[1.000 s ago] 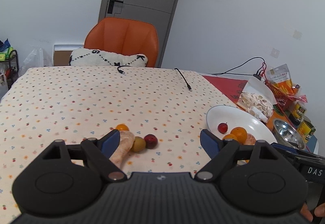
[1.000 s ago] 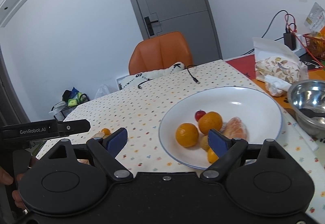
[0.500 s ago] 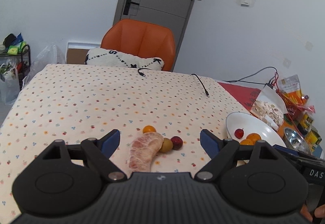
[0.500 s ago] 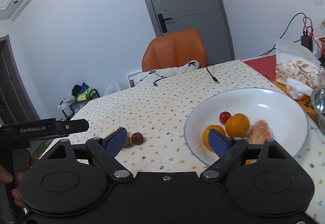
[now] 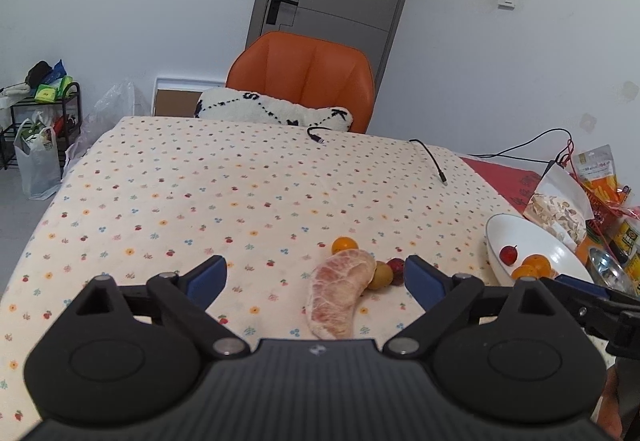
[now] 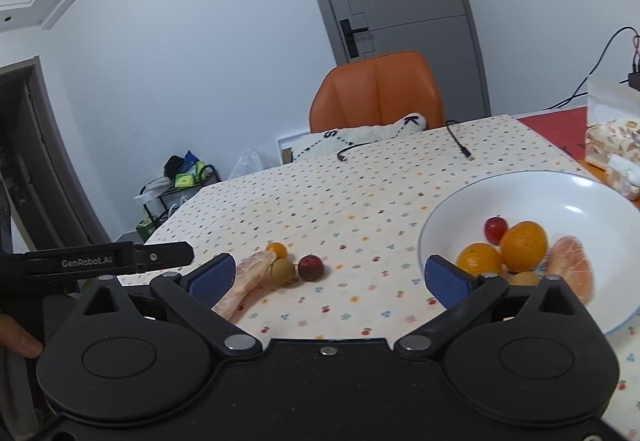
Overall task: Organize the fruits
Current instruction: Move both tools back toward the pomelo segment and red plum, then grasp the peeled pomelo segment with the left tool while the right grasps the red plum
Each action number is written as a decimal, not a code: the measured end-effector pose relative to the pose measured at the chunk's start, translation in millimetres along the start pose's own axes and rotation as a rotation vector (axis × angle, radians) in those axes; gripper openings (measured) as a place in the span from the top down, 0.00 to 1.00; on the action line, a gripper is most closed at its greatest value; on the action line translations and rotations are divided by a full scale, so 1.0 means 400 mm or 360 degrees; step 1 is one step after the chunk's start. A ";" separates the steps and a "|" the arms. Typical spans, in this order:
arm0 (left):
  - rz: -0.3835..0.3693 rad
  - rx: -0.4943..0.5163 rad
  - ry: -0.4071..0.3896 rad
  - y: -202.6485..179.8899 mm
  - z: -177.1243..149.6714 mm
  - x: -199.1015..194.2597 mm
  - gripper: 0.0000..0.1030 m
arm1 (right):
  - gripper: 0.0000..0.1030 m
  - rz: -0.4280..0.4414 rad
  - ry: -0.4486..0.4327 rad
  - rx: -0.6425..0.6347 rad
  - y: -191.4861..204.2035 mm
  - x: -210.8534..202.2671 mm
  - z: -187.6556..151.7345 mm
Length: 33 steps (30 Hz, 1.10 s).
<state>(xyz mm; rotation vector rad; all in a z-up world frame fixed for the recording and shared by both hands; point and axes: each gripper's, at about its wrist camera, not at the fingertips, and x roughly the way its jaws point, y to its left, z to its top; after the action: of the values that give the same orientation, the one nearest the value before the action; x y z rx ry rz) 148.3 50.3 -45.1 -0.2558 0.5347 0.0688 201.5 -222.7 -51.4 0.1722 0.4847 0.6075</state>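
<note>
1. The white plate (image 6: pixel 520 185) on your right already holds two oranges, a peeled pomelo piece, a red fruit and one more small fruit.
2. On the table (image 5: pixel 240 193) you have four left: a pomelo piece (image 5: pixel 340 295), small orange (image 5: pixel 344 243), brown fruit (image 6: pixel 283 270) and dark red fruit (image 6: pixel 311 267).
3. Your left gripper (image 5: pixel 316 275) and right gripper (image 6: pixel 330 275) are both spread wide and empty.

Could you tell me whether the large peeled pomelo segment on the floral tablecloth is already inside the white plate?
No, the peeled pomelo segment lies on the floral tablecloth, well apart from the white plate.
</note>
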 end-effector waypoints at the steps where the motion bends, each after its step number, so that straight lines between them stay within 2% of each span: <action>1: -0.0002 -0.0001 0.0007 0.003 -0.002 0.003 0.09 | 0.00 0.0012 0.0008 -0.0004 0.004 0.004 0.000; 16: -0.0060 -0.0029 0.0077 0.016 -0.029 0.061 0.12 | 0.02 0.0052 0.0103 -0.0077 0.042 0.066 -0.016; 18: -0.0071 -0.0021 0.0086 0.010 -0.029 0.071 0.14 | 0.06 0.0049 0.0114 -0.0081 0.043 0.075 -0.016; 21: -0.0084 -0.0015 0.0105 0.004 -0.031 0.087 0.20 | 0.17 0.0040 0.0128 -0.0058 0.036 0.088 -0.016; 25: -0.0091 -0.0018 0.0137 -0.001 -0.035 0.110 0.31 | 0.29 0.0035 0.0153 -0.0041 0.029 0.106 -0.017; 29: -0.0055 -0.0001 0.0137 -0.007 -0.041 0.129 0.39 | 0.40 0.0011 0.0172 -0.0052 0.031 0.124 -0.017; 33: -0.0069 -0.0021 0.0165 -0.008 -0.045 0.149 0.44 | 0.44 -0.0024 0.0185 -0.0088 0.038 0.147 -0.017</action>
<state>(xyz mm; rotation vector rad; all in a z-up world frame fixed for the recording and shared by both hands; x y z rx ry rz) 191.0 42.5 -89.9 -0.2849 0.6317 0.0172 232.4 -176.0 -75.5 0.0811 0.5803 0.6176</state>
